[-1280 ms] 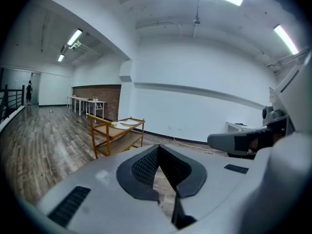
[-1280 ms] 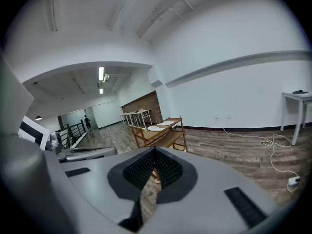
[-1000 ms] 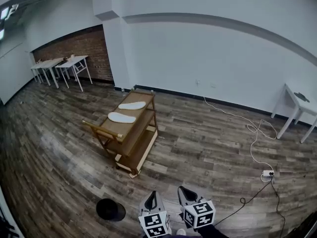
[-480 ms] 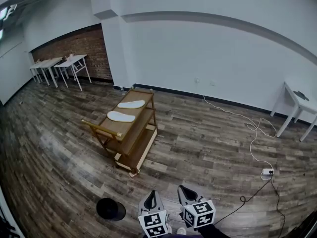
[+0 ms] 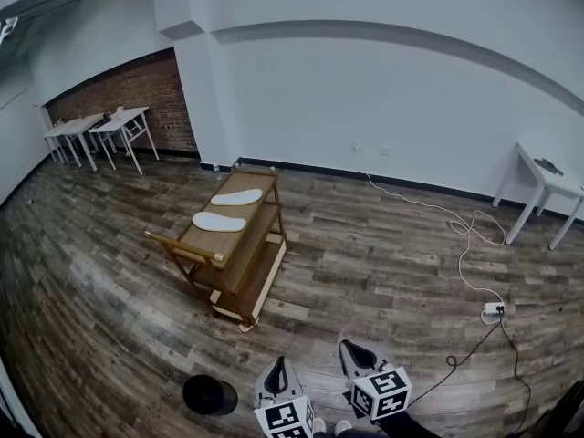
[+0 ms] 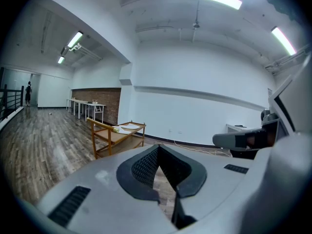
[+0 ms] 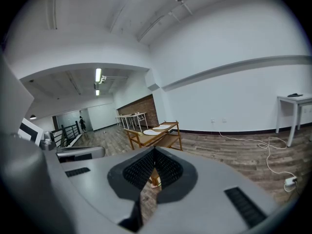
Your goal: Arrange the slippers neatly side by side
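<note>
Two white slippers lie on the top shelf of a wooden cart (image 5: 188, 246) in the middle of the room: one slipper (image 5: 219, 222) nearer me, the other slipper (image 5: 236, 197) behind it, angled apart. Both show small in the right gripper view as pale slippers (image 7: 152, 130) on the cart (image 7: 165, 137). My left gripper (image 5: 278, 372) and right gripper (image 5: 354, 356) hang low at the head view's bottom edge, well short of the cart. Each is shut with nothing between its jaws.
A black round object (image 5: 209, 395) rests on the wood floor left of my left gripper. A white cable (image 5: 467, 255) runs to a power strip (image 5: 493, 311) at right. White tables stand at the far left (image 5: 117, 126) and far right (image 5: 547, 185).
The view has drifted slightly: the cart and the floor object sit a little lower and further left in the head view. Both grippers stay shut and low.
</note>
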